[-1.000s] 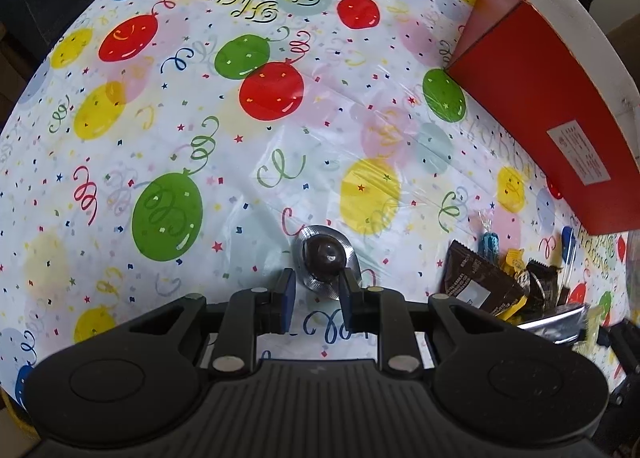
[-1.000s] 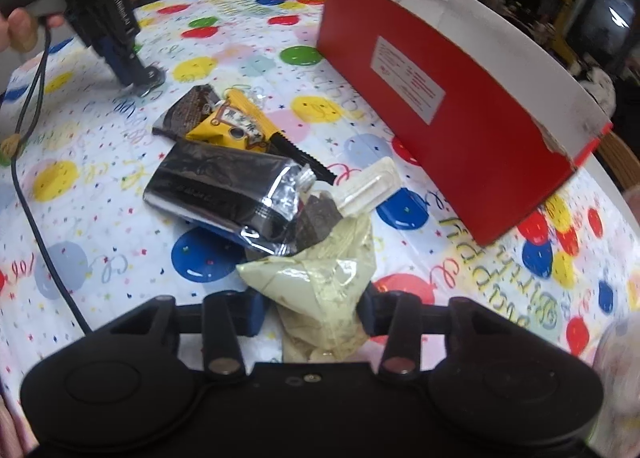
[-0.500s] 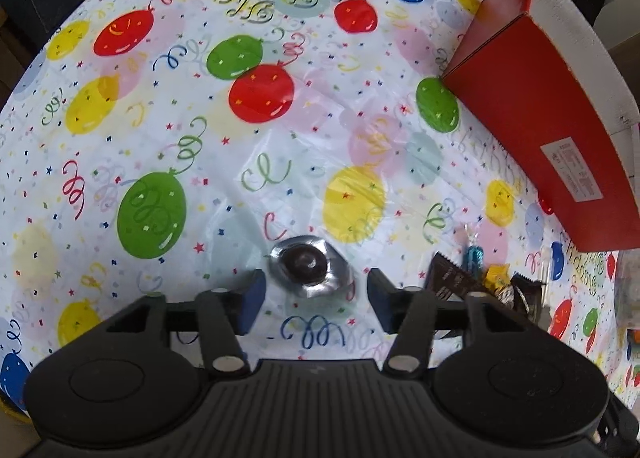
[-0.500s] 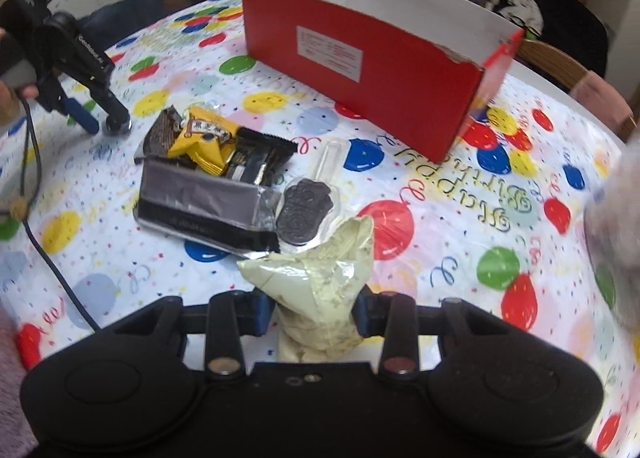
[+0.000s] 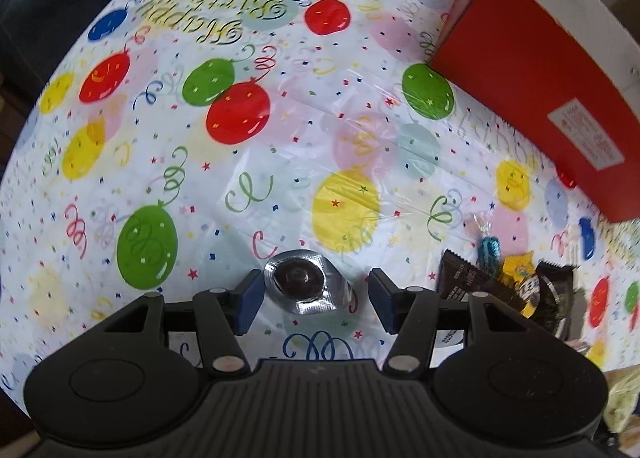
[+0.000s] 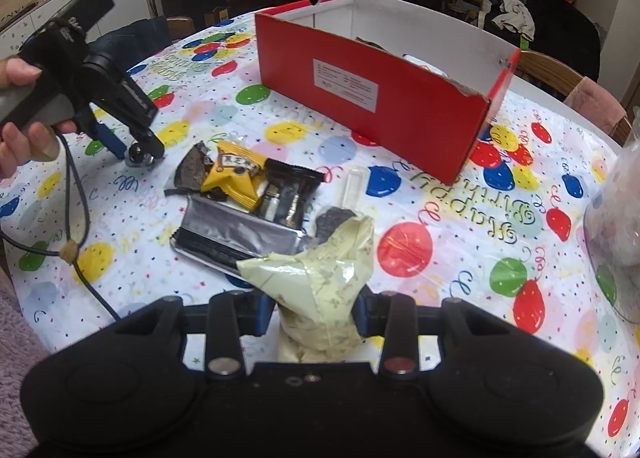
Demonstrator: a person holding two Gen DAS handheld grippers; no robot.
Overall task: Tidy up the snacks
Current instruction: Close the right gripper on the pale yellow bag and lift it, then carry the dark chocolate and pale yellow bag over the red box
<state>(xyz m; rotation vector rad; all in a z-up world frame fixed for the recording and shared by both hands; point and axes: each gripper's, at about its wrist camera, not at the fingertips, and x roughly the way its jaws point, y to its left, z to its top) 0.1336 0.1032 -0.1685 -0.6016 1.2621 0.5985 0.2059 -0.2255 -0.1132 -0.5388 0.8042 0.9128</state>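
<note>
A foil-wrapped round chocolate lies on the balloon tablecloth between the fingers of my left gripper, which is open around it without touching. It also shows in the right wrist view under the left gripper. My right gripper is shut on a pale yellow-green snack bag, held above the table. A pile of snacks lies ahead of it: a silver-black pouch, a yellow packet, a black packet. The red open box stands behind the pile.
The red box is at the upper right in the left wrist view, the snack pile to the right. A clear plastic bag sits at the right table edge. A cable hangs from the left gripper. Chairs stand beyond the table.
The left gripper opened and let the foil chocolate drop flat on the cloth. The right gripper lifted the pale bag up and back from the pile, toward the box's side.
</note>
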